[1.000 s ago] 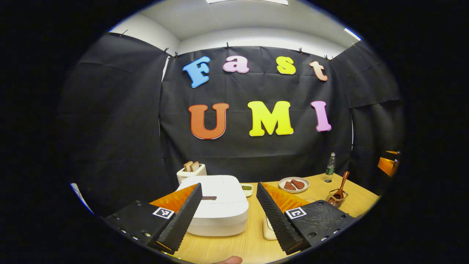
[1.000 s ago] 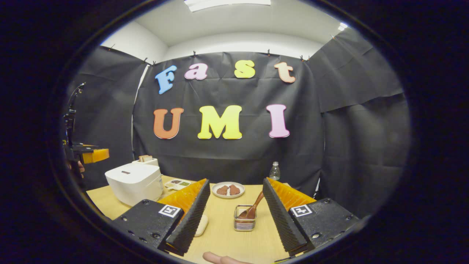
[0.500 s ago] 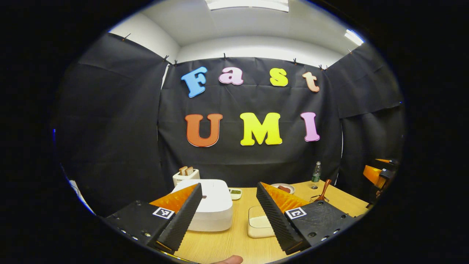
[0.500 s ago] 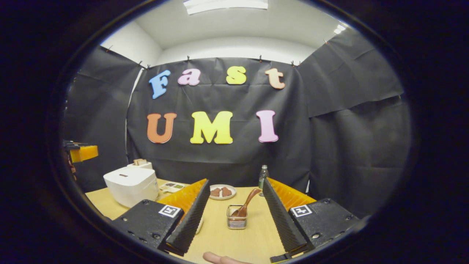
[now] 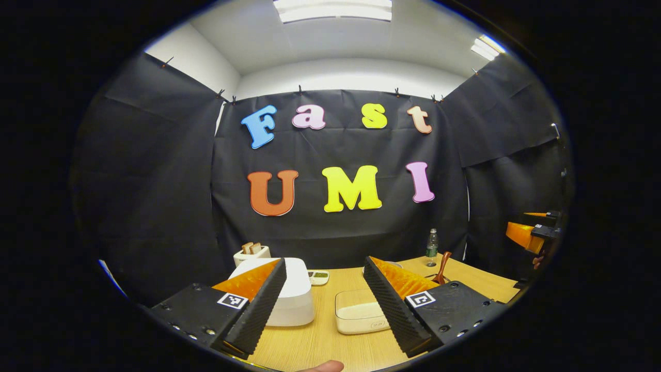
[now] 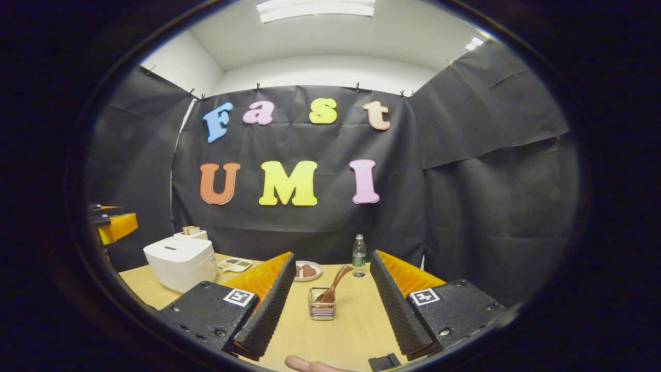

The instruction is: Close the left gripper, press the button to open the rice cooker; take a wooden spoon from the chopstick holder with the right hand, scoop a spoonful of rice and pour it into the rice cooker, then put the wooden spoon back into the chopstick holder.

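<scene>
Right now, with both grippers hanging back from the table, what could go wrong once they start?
The left gripper is open, so pressing the rice cooker this way might miss its small button. The wooden spoon leans in a light wire chopstick holder, which could tip when pulled. The open rice container sits close beside the cooker, so a careless sweep could spill rice.

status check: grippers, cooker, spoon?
Left gripper open, right gripper open, both empty. Rice cooker lid shut. Wooden spoon in chopstick holder. Nothing blocking.
</scene>
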### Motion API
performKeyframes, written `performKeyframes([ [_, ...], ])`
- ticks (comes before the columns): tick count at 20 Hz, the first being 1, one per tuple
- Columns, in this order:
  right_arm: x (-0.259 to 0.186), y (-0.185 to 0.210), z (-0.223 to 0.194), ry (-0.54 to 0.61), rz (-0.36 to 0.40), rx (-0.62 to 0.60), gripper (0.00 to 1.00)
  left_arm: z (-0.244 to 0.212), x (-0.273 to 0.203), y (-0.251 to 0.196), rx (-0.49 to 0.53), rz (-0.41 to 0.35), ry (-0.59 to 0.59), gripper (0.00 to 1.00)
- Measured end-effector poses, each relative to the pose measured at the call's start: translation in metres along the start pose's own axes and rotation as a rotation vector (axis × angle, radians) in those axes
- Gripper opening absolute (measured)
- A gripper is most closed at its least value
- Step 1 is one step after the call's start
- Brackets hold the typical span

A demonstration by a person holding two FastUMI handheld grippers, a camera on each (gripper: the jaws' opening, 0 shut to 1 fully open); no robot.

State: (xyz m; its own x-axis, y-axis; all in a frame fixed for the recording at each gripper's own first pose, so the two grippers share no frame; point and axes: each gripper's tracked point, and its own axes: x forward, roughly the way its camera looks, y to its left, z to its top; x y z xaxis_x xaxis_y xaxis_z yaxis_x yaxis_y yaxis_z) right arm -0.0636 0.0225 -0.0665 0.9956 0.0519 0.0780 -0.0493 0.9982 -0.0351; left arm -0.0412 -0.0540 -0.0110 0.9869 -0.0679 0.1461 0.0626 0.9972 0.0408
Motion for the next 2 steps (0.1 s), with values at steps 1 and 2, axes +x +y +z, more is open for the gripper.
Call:
performKeyframes([
  [1,-0.0013,0.0007,0.0024,-0.005,0.003,-0.004,0.94,0.0048,-0.0014,0.0030,0.002,0.010,-0.016,0.95],
  [2,-0.0017,0.0003,0.0031,-0.009,0.005,-0.005,0.94,0.0090,-0.0016,0.0063,0.003,0.017,-0.033,0.95],
])
